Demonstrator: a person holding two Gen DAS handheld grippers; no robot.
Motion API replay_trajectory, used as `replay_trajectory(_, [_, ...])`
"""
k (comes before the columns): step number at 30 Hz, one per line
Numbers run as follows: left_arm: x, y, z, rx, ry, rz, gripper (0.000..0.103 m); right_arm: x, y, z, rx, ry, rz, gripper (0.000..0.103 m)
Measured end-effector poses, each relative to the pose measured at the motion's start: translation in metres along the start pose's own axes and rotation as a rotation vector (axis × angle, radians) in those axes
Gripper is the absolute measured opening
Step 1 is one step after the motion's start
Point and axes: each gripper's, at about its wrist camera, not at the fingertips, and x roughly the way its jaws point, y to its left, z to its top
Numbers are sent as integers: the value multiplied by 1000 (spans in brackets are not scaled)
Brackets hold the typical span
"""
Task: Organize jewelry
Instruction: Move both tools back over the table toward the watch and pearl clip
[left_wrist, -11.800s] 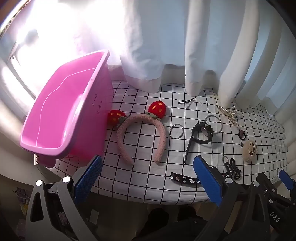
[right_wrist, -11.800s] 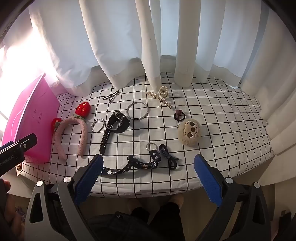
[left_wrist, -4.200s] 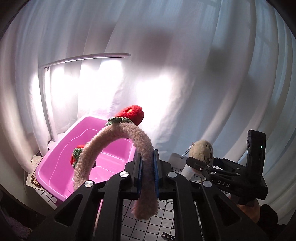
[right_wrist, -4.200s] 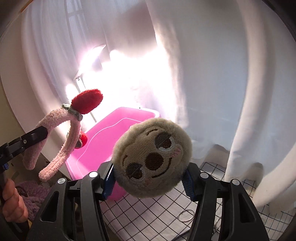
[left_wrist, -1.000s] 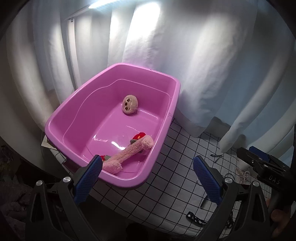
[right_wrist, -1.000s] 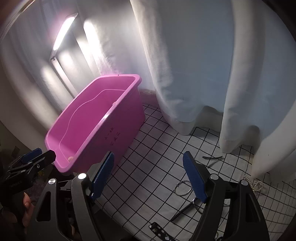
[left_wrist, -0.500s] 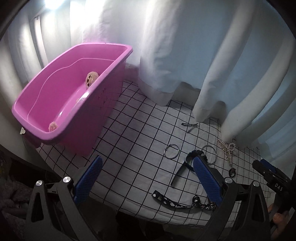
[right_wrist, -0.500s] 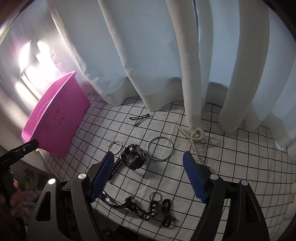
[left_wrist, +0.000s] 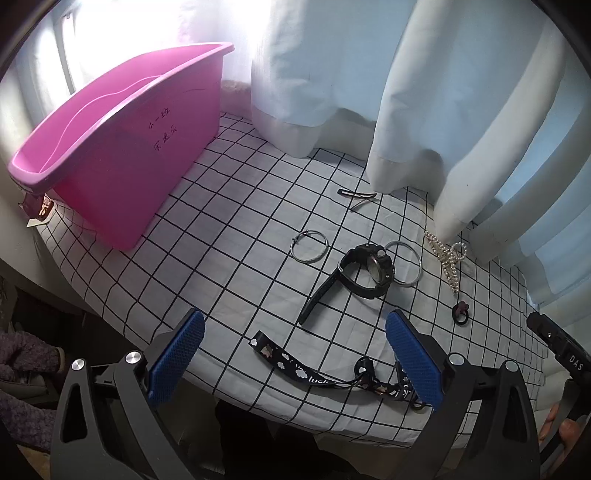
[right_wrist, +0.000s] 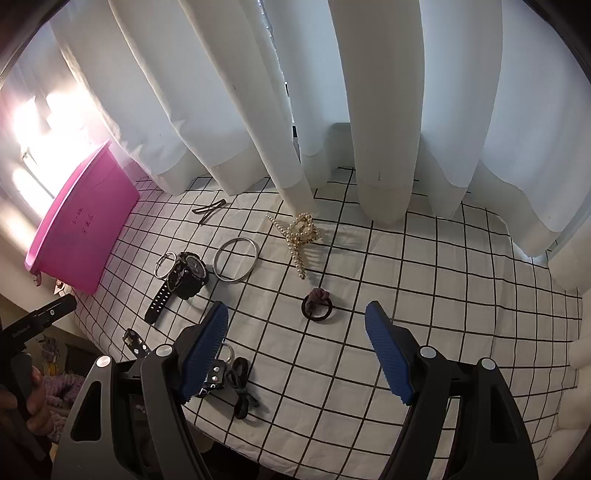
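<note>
1. Pink bin (left_wrist: 122, 147): upper left of the left wrist view, standing on the checked worktop (left_wrist: 229, 229); dark handwriting on its near wall. Its inside is hidden from this angle, so contents cannot be told. In the right wrist view it sits at the left edge.
2. Black watch (left_wrist: 365, 271): centre right of the left wrist view, strap trailing toward the lower left. A small silver ring (left_wrist: 309, 246) lies just left of it; a large silver bangle (left_wrist: 404, 263) lies right of it, partly behind the watch head.
3. Pearl hair claw (right_wrist: 301, 236): upper centre of the right wrist view, near the curtain (right_wrist: 258, 92) hem.
4. Black hair clips (left_wrist: 357, 196): above the watch, near the curtain.
5. Hair tie (right_wrist: 317, 304) with a purple knot: centre of the right wrist view, between and beyond the blue pads.
6. Printed black strap (left_wrist: 314, 373): lower centre of the left wrist view, near the worktop's front edge; its far end reaches the right-hand pad.
7. Left tool (left_wrist: 293, 363): released, jaws wide apart, nothing between them, tilted down over the front edge.
8. Right tool (right_wrist: 297, 358): released, jaws wide, empty, tilted down above the hair tie, apart from it.
9. A hand (right_wrist: 35, 400) grips the left tool's handle at the lower left of the right wrist view.
</note>
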Motion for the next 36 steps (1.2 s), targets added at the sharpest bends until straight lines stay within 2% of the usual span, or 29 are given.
replay_trajectory(9, [25,-20,-15,11,9,12,97,22,-15,-5,-16,22,12,73])
replay_trajectory(14, [44,-22,-11,1,10,2,97,39,-15,-4,-18,38,10,73])
replay_trajectory(24, [81,-39,-3,50,25,-25,97,76,-9,1,-28,70,3,73])
replay_trajectory(36, [111,-60,0,97,33,-59,97,115,-8,12,-24,64,-1,73])
